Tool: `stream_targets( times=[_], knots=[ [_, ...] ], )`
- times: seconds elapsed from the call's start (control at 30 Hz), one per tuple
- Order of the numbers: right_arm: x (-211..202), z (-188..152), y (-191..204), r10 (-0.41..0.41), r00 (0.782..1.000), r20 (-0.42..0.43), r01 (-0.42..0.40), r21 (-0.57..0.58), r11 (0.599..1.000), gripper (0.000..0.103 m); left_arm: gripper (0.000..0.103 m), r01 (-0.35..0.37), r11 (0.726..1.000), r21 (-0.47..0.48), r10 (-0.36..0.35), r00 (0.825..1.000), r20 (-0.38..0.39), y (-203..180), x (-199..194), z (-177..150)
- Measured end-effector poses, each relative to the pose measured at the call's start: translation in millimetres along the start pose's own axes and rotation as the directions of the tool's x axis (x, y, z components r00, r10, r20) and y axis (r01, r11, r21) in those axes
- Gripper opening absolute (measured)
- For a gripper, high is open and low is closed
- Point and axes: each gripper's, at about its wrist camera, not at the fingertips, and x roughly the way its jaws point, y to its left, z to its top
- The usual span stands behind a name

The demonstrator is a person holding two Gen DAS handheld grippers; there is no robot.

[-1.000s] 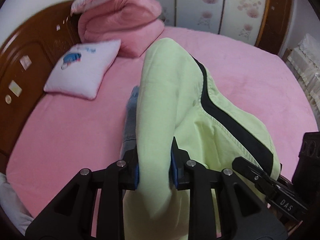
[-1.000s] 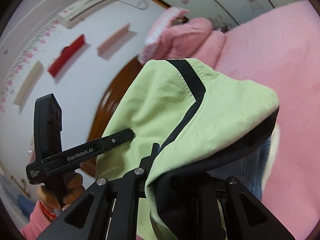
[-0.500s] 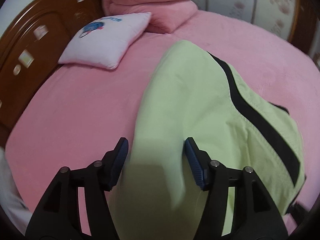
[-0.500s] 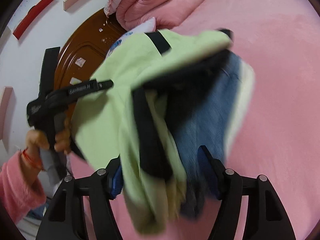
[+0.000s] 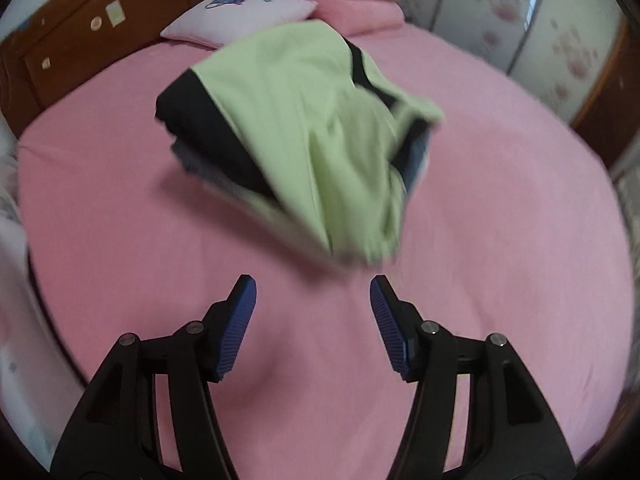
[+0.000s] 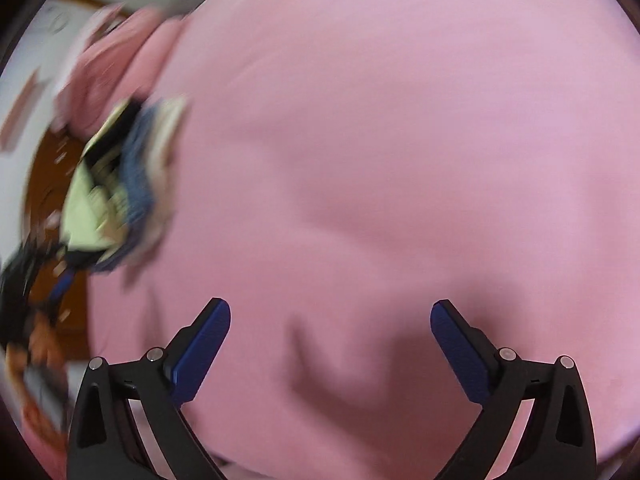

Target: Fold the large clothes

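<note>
Folded light-green garment (image 5: 304, 120) with black trim is lying bundled on the pink bed (image 5: 500, 220), blue denim showing under it, blurred. Left gripper (image 5: 312, 304) is sitting just short of it, jaws spread, gripping nothing. Right gripper (image 6: 330, 332) is opening wide over bare sheet, nothing between its jaws. White pillow (image 5: 240, 16) is lying beyond, by the wooden headboard (image 5: 80, 28).

I'm seeing no readable text anywhere; the far pillow (image 5: 240, 16) is carrying a blue print, too small to read, and the headboard (image 5: 80, 36) stickers are showing nothing legible.
</note>
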Motion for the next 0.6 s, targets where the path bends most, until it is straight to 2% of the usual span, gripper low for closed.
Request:
stream_targets(
  times=[0.03, 0.1, 0.17, 0.23, 0.3, 0.4, 0.43, 0.5, 0.6],
  knots=[
    [-21.1, -0.5, -22.7, -0.067, 0.997, 0.043, 0.067, 0.001, 0.998, 0.102, 0.056, -0.022, 0.999, 0.043, 0.023, 1.0, -0.018, -13.9, -11.5, -23.6],
    [-54.9, 3.4, -53.0, -0.18, 0.98, 0.09, 0.185, -0.056, 0.981, 0.102, 0.056, -0.01, 0.995, 0.104, 0.017, 0.998, -0.06, -40.8, -36.1, -71.1],
    [-91.2, 8.1, -71.7, -0.281, 0.947, 0.153, 0.308, -0.197, 0.931, 0.102, 0.056, 0.025, 0.986, 0.168, -0.006, 0.994, -0.111, -73.8, -66.1, -121.8],
    [-119.0, 9.1, -86.1, -0.324, 0.93, 0.176, 0.365, -0.311, 0.878, 0.102, 0.056, 0.054, 0.98, 0.192, -0.027, 0.99, -0.14, -98.6, -91.6, -160.0],
    [-151.0, 6.1, -105.9, -0.327, 0.928, 0.176, 0.371, -0.385, 0.845, 0.102, 0.056, 0.112, 0.973, 0.203, -0.073, 0.979, -0.19, -127.1, -120.8, -197.9],
    [-195.5, -5.6, -138.6, -0.303, 0.939, 0.162, 0.343, -0.403, 0.848, 0.102, 0.056, 0.165, 0.968, 0.19, -0.118, 0.964, -0.236, -159.7, -160.2, -235.6],
    [-210.4, -13.6, -150.0, -0.297, 0.944, 0.146, 0.331, -0.403, 0.853, 0.102, 0.056, 0.176, 0.966, 0.191, -0.125, 0.96, -0.25, -167.2, -169.5, -240.7],
    [-225.6, -23.4, -152.0, -0.295, 0.949, 0.11, 0.314, -0.402, 0.86, 0.102, 0.056, 0.234, 0.958, 0.165, -0.185, 0.945, -0.271, -180.4, -197.3, -253.7],
    [-259.1, -46.0, -174.1, -0.283, 0.957, 0.068, 0.286, -0.393, 0.874, 0.102, 0.056, 0.281, 0.951, 0.126, -0.238, 0.93, -0.281, -191.0, -227.5, -255.0]
  ],
)
